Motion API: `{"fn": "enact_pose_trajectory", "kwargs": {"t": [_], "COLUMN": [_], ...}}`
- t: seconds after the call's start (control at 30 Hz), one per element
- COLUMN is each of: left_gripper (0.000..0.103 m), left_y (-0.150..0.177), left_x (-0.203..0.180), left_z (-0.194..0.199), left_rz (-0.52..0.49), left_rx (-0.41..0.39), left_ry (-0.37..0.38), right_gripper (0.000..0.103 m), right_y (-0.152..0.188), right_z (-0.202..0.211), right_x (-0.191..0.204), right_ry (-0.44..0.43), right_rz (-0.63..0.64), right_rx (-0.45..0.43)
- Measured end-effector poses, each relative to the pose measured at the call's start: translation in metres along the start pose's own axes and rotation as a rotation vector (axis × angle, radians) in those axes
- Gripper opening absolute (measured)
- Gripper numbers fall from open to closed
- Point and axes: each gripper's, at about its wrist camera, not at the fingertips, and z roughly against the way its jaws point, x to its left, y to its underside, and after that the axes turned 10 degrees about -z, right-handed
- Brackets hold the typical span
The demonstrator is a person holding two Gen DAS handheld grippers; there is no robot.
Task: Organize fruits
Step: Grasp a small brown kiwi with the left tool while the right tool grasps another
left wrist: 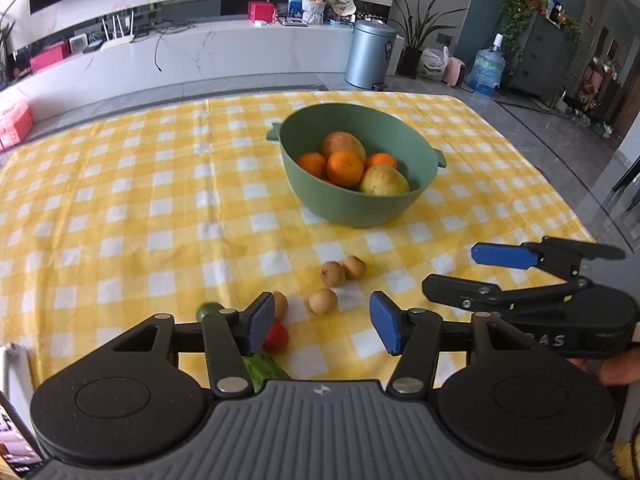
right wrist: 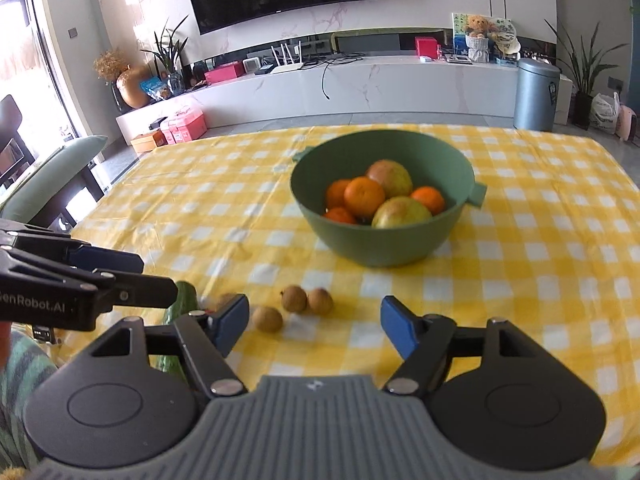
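Both empty: left hand-held gripper (left wrist: pixel 322 322) gapes over longans (left wrist: pixel 323 301); right hand-held gripper (right wrist: pixel 314 326) parted wide.

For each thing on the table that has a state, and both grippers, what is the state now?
Green bowl: upright, holding oranges and two larger yellowish fruits.
Small brown fruits: loose on the cloth, outside the bowl.
Red fruit: on the cloth, partly hidden.
Cucumber: lying on the cloth, partly hidden.
Left gripper: jaws open, empty.
Right gripper: jaws open, empty.
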Motion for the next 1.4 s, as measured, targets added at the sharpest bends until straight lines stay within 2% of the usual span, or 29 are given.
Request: {"fn": "enact_pose_trajectory", "kwargs": {"t": [0.1, 0.23, 0.37, 0.53, 0.77, 1.03, 1.4], "left_gripper": [0.056, 0.055, 0.055, 0.055, 0.055, 0.055, 0.051], "left_y": [0.007, 0.014, 0.020, 0.023, 0.022, 0.015, 0.016], "left_x": [0.001, -0.004, -0.006, -0.005, 0.008, 0.020, 0.031], "left_z": [-0.005, -0.011, -0.018, -0.030, -0.045, -0.062, -0.078], "left_rz": [0.004, -0.047, -0.082, -0.089, -0.061, -0.010, 0.024], "left_rx": [0.013, 0.008, 0.012, 0.025, 0.035, 0.029, 0.046], "left_ry": [0.013, -0.012, -0.004, 0.009, -0.045, -0.072, -0.036], "right_gripper": [0.070, 0.069, 0.056, 0.046, 0.033, 0.031, 0.030], "right_y": [0.010, 0.017, 0.021, 0.024, 0.024, 0.017, 0.012], "right_z": [-0.004, -0.012, -0.022, -0.034, -0.048, -0.071, -0.090], "right_x": [-0.005, -0.012, -0.008, -0.002, 0.002, -0.011, -0.016], "right_ry": [0.024, 0.015, -0.007, -0.014, -0.033, -0.016, -0.030], "right_rz": [-0.018, -0.040, -0.010, 0.028, 0.040, -0.060, -0.124], "right_rx": [-0.013, -0.022, -0.002, 0.006, 0.021, 0.038, 0.021]}}
